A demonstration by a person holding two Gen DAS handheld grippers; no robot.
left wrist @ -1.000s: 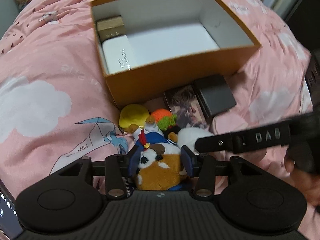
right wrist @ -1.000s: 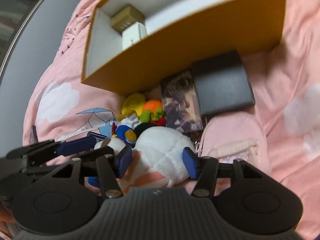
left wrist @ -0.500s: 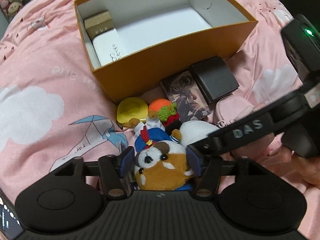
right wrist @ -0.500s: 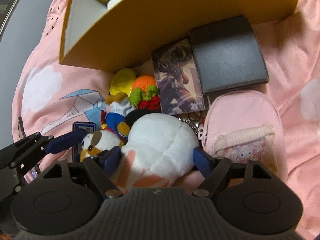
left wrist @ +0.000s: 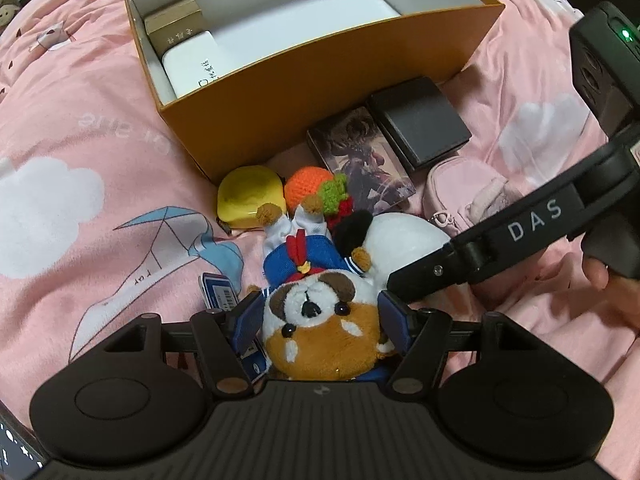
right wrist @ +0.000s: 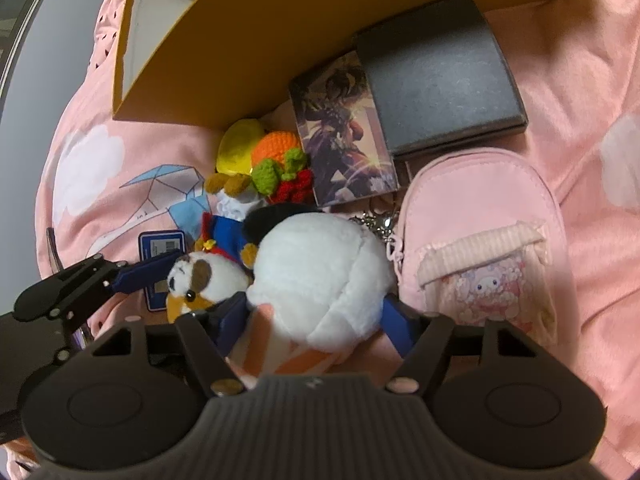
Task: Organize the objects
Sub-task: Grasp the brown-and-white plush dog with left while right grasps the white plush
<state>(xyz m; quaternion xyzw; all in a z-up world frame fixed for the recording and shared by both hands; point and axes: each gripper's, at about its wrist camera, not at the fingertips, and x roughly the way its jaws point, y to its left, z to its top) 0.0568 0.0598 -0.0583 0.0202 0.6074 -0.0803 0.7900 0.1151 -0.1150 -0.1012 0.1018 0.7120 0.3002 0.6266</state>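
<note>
While both tongs straddle soft plush toys, neither has gripped.
Left tongs [left wrist: 320,314] wide around dog plush [left wrist: 320,320]; right tongs [right wrist: 316,320] closing around white plush [right wrist: 320,276]: light, squashy, take mid-body.

An open orange box [left wrist: 320,68] sits on the pink bed [left wrist: 80,128], holding a brown carton [left wrist: 174,26] and a white case [left wrist: 196,66] at one end. Just in front lie a black box [left wrist: 420,124], a picture card box [left wrist: 360,156], a yellow toy [left wrist: 250,194], a crocheted orange [left wrist: 310,188], a sailor-suited plush dog [left wrist: 316,312], a white plush [right wrist: 320,276] and a pink pouch [right wrist: 480,240].
</note>
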